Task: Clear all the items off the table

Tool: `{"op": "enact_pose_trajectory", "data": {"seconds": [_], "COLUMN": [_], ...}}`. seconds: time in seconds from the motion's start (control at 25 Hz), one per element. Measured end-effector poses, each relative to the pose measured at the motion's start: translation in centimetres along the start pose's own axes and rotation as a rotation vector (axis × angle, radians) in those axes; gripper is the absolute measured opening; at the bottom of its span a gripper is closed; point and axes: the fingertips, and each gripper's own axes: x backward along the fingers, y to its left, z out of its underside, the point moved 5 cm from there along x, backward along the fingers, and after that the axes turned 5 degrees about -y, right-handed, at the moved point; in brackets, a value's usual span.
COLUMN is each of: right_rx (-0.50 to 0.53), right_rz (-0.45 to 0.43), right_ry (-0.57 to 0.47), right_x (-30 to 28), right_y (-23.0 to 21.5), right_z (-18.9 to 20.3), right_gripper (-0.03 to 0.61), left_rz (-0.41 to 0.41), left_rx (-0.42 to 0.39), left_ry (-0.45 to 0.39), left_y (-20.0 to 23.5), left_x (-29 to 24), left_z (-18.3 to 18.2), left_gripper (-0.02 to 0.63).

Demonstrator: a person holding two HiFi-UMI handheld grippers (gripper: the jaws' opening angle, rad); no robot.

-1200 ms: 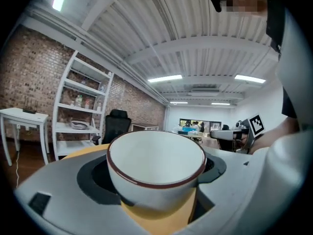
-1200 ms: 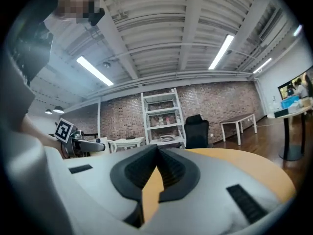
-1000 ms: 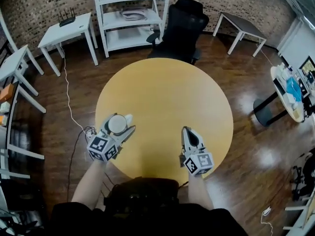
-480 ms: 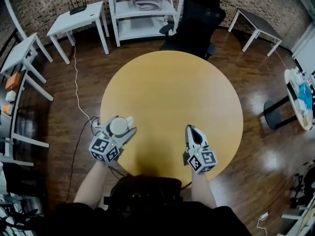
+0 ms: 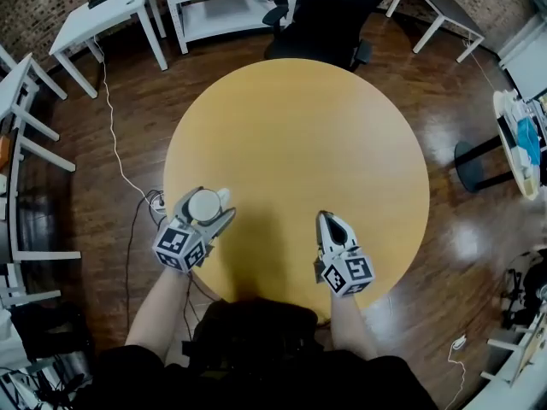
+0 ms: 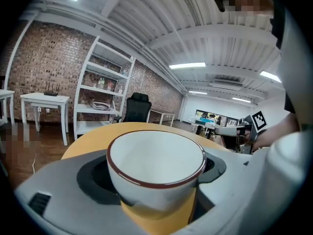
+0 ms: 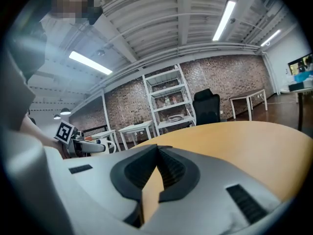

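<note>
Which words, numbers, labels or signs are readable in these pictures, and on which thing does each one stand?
No readable text in any view.
Left cube and right cube: black-and-white square patterns only, no letters.
Cup: plain white with a dark red rim, no print.
Far screens: too small to read.
</note>
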Motion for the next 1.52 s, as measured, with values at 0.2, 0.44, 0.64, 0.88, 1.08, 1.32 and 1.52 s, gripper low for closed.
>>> {"op": "enact_pose_trajectory", "data": {"seconds": [0.2,0.44,0.64,0.88,1.08,1.32,1.52], "right_rx": [-0.011,-0.051,-0.073,-0.083,-0.081,-0.087,-0.095], "right_rz": [0.069,0.113,0.138,0.155,0.166,0.187,0.198], "right_ry": [0.05,0.062,0.084,0.112,0.121,0.129,0.135], "right_x": [-2.7,-4.3,-4.9,-5.7,-6.0,-5.9,-5.7], "right_y": [0.0,0.0,-0.1,0.1,-0.1,-0.7,-0.9], "right_z": [2.0,3.9,5.5,6.5,6.7,6.9,7.2], "right_gripper": [0.003,0.003,0.003,0.003,0.003,0.003,0.003], "left_rz": [0.038,0.069,0.09,0.107,0.132,0.134,0.131], "left_rx": [0.005,0.024,0.025,0.038,0.019,-0.061,-0.136], "left_ry": [0.045,0.085,0.121,0.142,0.109,0.051,0.015], "left_y": [3.2,5.9,7.2,8.1,8.1,7.2,6.4], "left_x": [-2.4,-4.9,-6.7,-8.6,-10.3,-12.4,-12.8], "left_z": [1.3,2.8,4.2,5.6,5.6,5.4,5.8], "left_gripper": [0.416,0.416,0.416,0.416,0.416,0.416,0.417]}}
